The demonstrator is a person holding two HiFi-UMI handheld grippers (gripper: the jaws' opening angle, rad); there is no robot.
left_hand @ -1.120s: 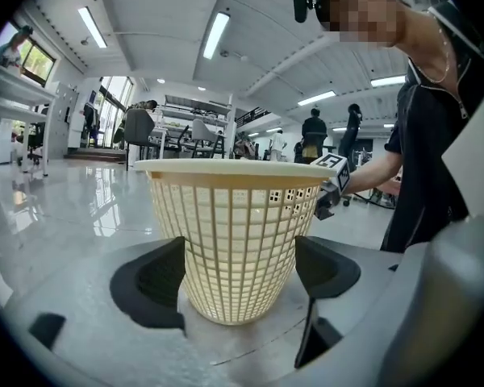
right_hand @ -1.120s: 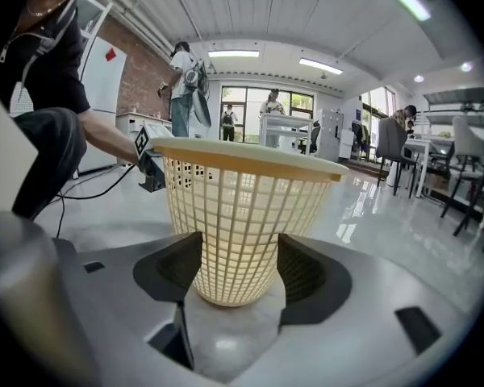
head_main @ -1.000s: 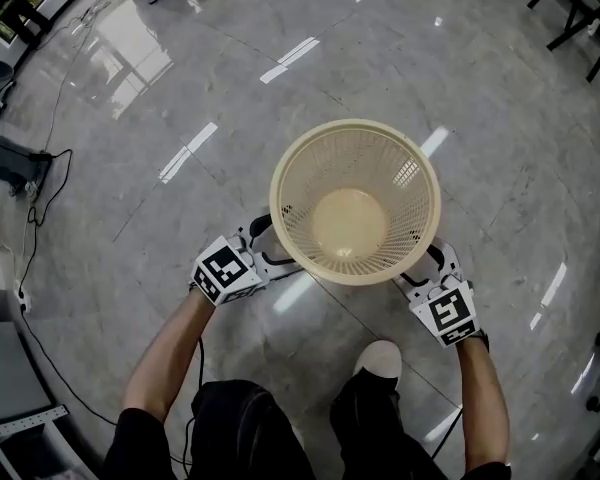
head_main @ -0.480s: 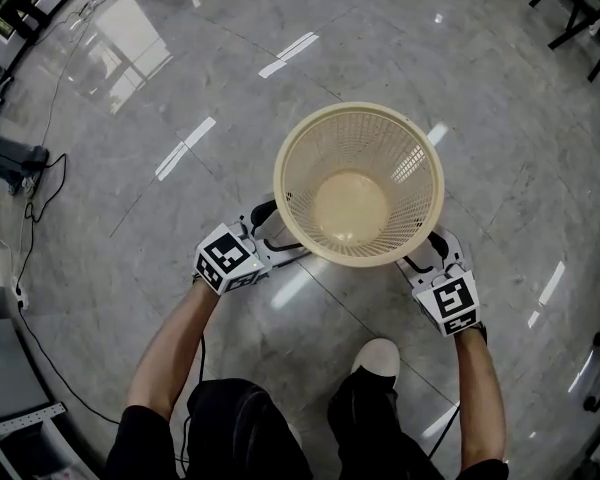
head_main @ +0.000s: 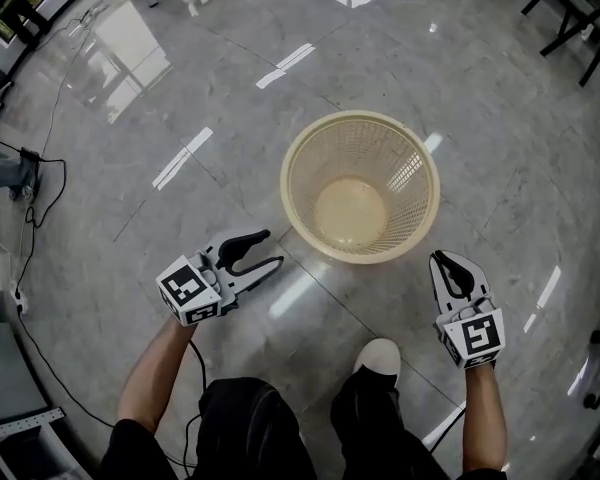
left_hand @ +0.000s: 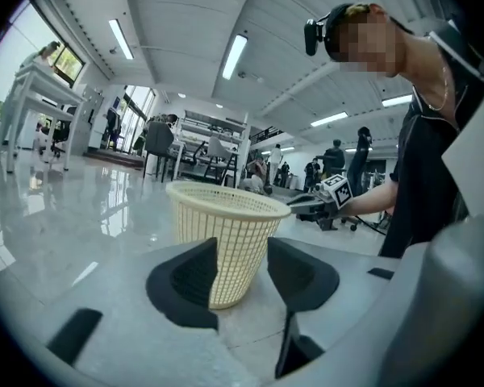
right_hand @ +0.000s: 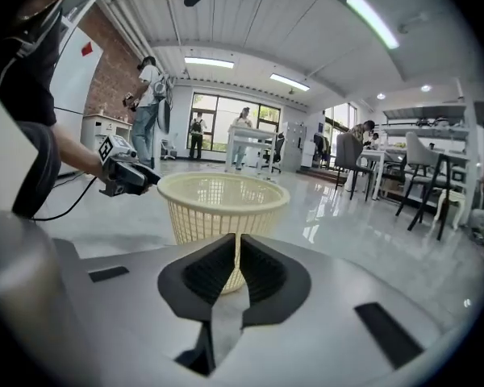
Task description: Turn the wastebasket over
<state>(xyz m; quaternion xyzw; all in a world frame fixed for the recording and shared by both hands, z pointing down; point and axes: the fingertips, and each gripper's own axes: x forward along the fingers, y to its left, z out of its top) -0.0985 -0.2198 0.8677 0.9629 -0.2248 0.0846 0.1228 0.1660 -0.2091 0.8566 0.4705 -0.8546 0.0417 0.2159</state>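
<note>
Left tool (head_main: 273,248), right tool (head_main: 439,258): closing jaws empty; upright wastebasket (head_main: 315,163) bare inside

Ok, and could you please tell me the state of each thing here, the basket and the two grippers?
Wastebasket: upright on the floor, open side up, empty, not held.
Left gripper: jaws apart and closing, nothing between them, clear of the wastebasket.
Right gripper: jaws almost together and closing, nothing between them, clear of the wastebasket.
</note>
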